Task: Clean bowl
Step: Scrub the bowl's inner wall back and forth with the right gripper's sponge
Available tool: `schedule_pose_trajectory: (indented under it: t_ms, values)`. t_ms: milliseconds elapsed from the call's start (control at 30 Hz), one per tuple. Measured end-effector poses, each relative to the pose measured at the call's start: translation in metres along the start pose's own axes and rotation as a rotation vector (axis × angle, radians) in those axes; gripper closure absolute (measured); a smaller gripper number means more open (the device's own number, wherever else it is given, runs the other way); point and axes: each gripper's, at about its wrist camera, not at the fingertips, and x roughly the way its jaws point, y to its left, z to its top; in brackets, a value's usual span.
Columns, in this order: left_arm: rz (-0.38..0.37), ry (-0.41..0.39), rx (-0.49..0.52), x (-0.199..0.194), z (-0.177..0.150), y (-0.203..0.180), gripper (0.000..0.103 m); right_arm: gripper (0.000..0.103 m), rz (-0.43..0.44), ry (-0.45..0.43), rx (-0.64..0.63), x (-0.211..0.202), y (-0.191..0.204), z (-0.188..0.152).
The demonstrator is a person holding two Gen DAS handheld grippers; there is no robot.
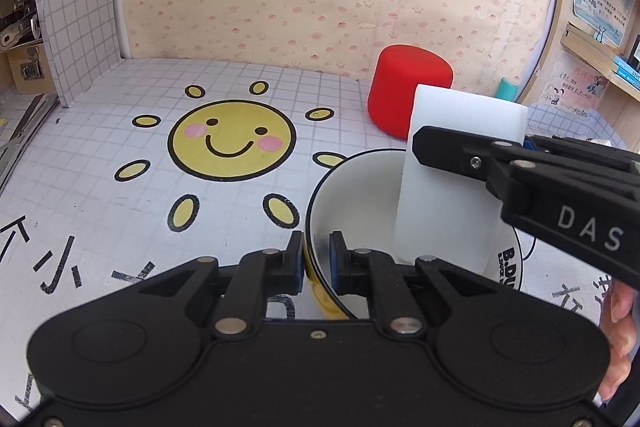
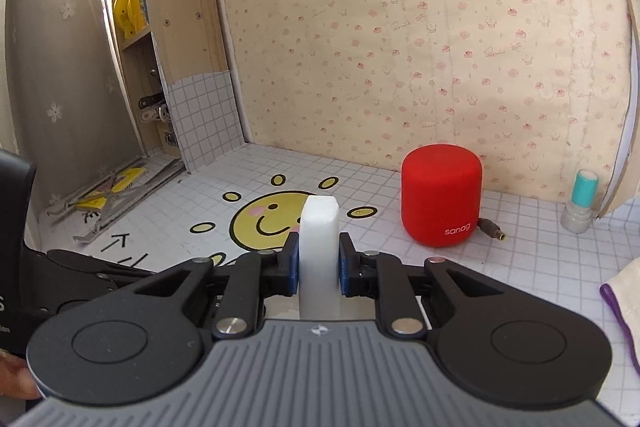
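A bowl [image 1: 360,187], white inside with a black rim and yellow outside, rests on the sun-printed mat. My left gripper [image 1: 316,259] is shut on the bowl's near rim, one pad inside and one outside. A white sponge block [image 1: 448,187] stands upright with its lower end inside the bowl. My right gripper [image 2: 319,259] is shut on the sponge [image 2: 319,251], seen edge-on in the right wrist view. In the left wrist view the right gripper's black finger [image 1: 460,151] crosses the sponge from the right. The bowl is hidden in the right wrist view.
A red cylindrical speaker [image 1: 408,91] [image 2: 442,199] with a cable stands behind the bowl near the wallpapered wall. A small teal-capped bottle [image 2: 580,203] is at the far right. Wooden shelves flank both sides. A cloth [image 2: 624,307] lies at the right edge. A person's fingers [image 1: 620,339] hold the right gripper.
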Motion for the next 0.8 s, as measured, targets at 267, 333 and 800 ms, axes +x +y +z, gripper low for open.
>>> schedule_pose_trajectory:
  t_ms: [267, 333, 800]
  values:
    - [-0.022, -0.04, 0.089, -0.004, 0.009, 0.002, 0.079, 0.082, 0.006, -0.019, 0.055, -0.003, -0.007, -0.003]
    - [-0.021, -0.046, 0.104, -0.004, 0.013, 0.003, 0.063, 0.082, 0.007, -0.017, 0.056, -0.002, -0.008, -0.003]
    - [-0.205, 0.036, 0.152, 0.024, 0.027, 0.019, 0.081, 0.082, 0.01, -0.009, 0.06, -0.002, -0.011, -0.005]
